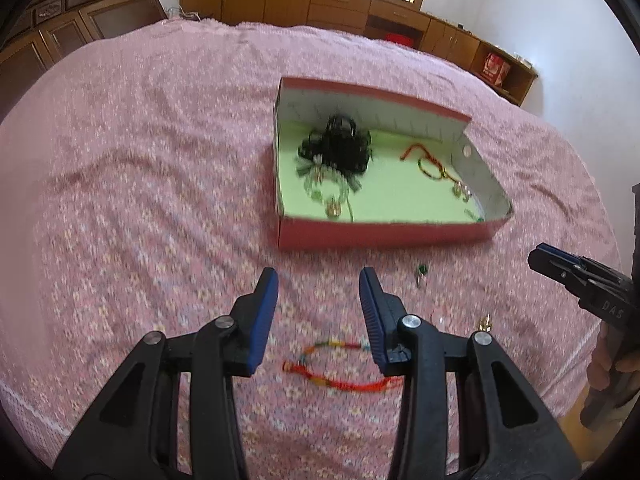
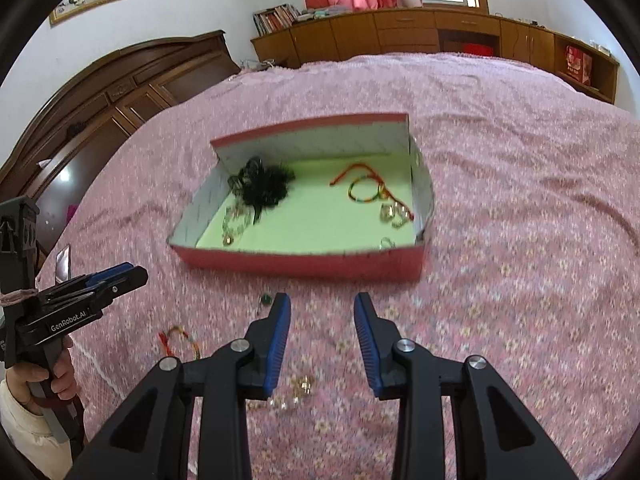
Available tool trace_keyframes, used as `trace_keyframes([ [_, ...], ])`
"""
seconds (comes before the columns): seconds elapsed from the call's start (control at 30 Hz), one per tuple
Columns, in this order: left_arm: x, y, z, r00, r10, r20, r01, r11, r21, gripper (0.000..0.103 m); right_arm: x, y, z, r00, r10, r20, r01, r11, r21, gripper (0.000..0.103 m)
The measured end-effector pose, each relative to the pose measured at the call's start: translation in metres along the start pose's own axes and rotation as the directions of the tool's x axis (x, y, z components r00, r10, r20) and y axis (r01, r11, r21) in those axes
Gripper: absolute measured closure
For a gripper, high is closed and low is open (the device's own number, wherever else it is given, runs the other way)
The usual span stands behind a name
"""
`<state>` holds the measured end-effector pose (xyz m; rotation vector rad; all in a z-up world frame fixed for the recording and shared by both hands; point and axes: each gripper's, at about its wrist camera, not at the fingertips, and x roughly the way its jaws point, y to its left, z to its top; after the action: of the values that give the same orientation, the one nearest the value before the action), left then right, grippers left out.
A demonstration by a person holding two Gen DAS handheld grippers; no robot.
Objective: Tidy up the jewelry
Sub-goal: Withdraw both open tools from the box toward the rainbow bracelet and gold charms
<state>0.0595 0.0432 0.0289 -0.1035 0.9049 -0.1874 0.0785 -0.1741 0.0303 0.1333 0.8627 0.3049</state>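
Jewelry box (image 2: 304, 260); left gripper (image 2: 120, 276) marked "GenRobot.AI"

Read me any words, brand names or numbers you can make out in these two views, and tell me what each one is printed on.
"GenRobot.AI": white print on the side of the left gripper, seen from the right wrist view.
"DAS": raised letters on the body of the right gripper, seen from the left wrist view.
Book spines on the cabinet: too small to read.
Red package on the shelf: print blurred, unreadable.
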Motion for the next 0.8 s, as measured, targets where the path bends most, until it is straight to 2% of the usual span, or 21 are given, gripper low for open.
trace_keyframes([
  [0.37, 0.015, -0.003, -0.023, 0.996, -0.009, -0.086, 0.010, 1.000, 0.020, 0.069, 0.005, 0.001, -0.029, 0.997, 0.010, -0.081, -0.006, 0.999, 0.038, 0.067],
  [0.8, 0.040, -0.001, -0.041, 0.986, -0.008, -0.165, 0.013, 1.000, 0.025, 0.069, 0.031, 0.007, -0.052, 0.982, 0.034, -0.185, -0.025, 0.998, 0.055, 0.067],
])
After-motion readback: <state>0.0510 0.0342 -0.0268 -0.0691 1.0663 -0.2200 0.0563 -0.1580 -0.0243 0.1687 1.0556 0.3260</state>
